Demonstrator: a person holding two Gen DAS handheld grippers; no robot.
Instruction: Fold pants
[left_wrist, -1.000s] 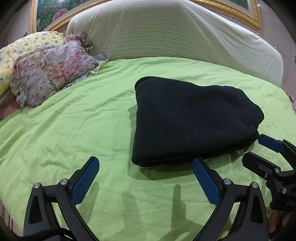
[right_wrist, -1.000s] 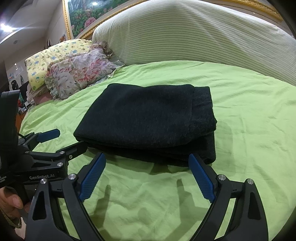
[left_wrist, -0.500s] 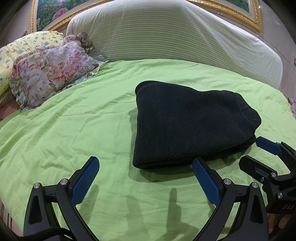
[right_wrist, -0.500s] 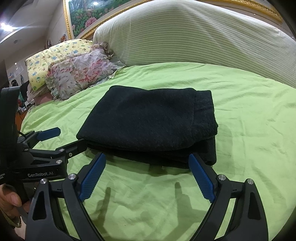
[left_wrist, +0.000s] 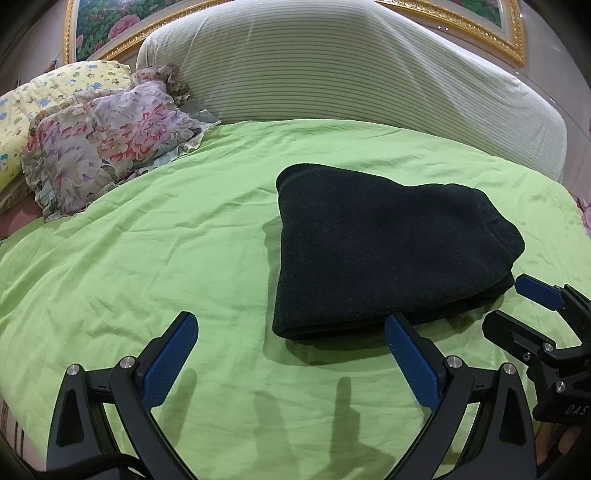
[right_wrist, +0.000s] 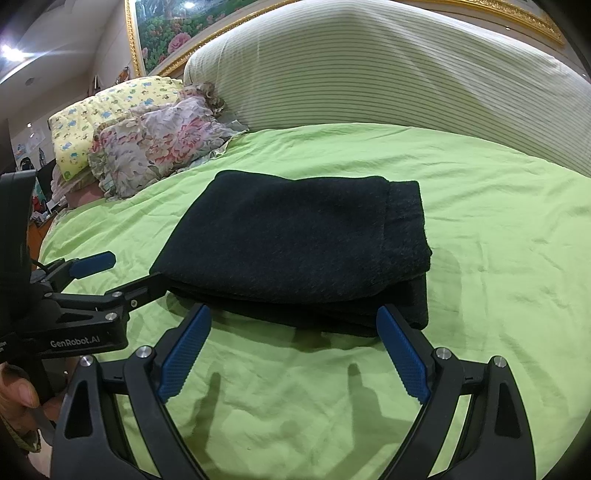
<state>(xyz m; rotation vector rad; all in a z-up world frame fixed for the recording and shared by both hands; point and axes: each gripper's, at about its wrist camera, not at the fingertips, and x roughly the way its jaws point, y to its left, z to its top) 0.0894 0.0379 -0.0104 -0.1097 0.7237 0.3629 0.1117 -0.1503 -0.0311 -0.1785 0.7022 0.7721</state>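
Note:
The dark pants (left_wrist: 384, 251) lie folded in a compact stack on the green bed sheet (left_wrist: 155, 266); they also show in the right wrist view (right_wrist: 295, 243). My left gripper (left_wrist: 291, 350) is open and empty, just in front of the stack's near left corner. My right gripper (right_wrist: 291, 343) is open and empty, just in front of the stack's near edge. Each gripper shows in the other's view: the right one (left_wrist: 517, 306) by the stack's right corner, the left one (right_wrist: 122, 273) by its left corner.
A floral pillow (left_wrist: 99, 144) and a yellow patterned pillow (left_wrist: 22, 110) lie at the far left of the bed. A striped padded headboard (left_wrist: 332, 70) rises behind the sheet. A gold picture frame (right_wrist: 133, 40) hangs above.
Both grippers have drawn back slightly from the folded pants and risen a little. The pants have not moved. Both stay open.

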